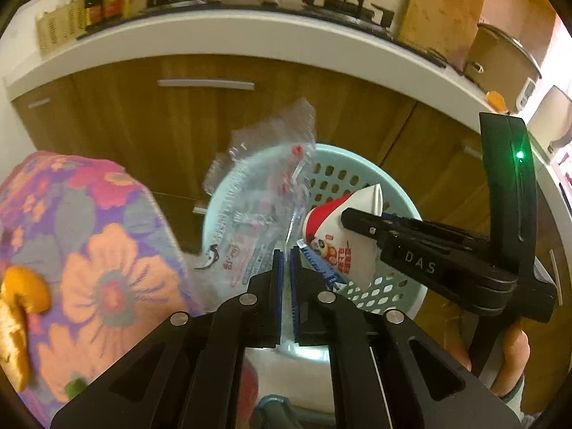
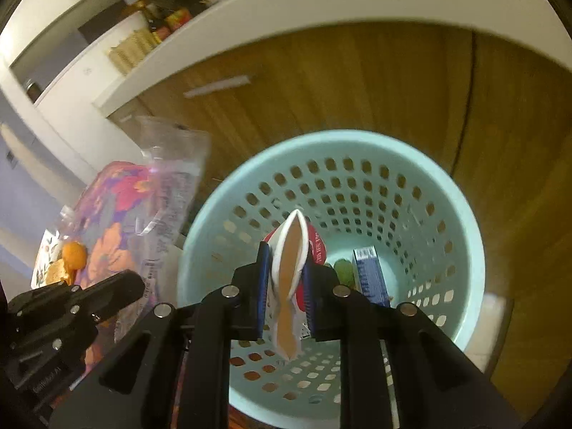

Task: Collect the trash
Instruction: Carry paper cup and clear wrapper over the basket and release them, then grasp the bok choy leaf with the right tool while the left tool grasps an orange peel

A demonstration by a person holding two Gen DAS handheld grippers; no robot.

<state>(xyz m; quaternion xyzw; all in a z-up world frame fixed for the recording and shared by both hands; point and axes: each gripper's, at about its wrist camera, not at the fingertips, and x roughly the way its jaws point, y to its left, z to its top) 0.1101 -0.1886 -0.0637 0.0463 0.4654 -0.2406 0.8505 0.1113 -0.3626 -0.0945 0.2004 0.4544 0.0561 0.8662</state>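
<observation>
The right gripper point(image 2: 286, 279) is clamped on a flattened white-and-red paper cup point(image 2: 287, 286) directly above the pale-green perforated plastic basket point(image 2: 464, 257). The left gripper point(image 1: 286, 268) pinches a crinkled clear plastic wrapper point(image 1: 257, 207) over the basket's left rim.

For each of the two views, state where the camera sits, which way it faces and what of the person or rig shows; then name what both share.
Left wrist: sits on the left gripper, looks down at the clear plastic wrapper it pinches; right gripper and a hand show.
Right wrist: sits on the right gripper, looks into the basket over its squashed paper cup; left gripper shows.
Shared: basket, cup, wrapper, floral cloth.
</observation>
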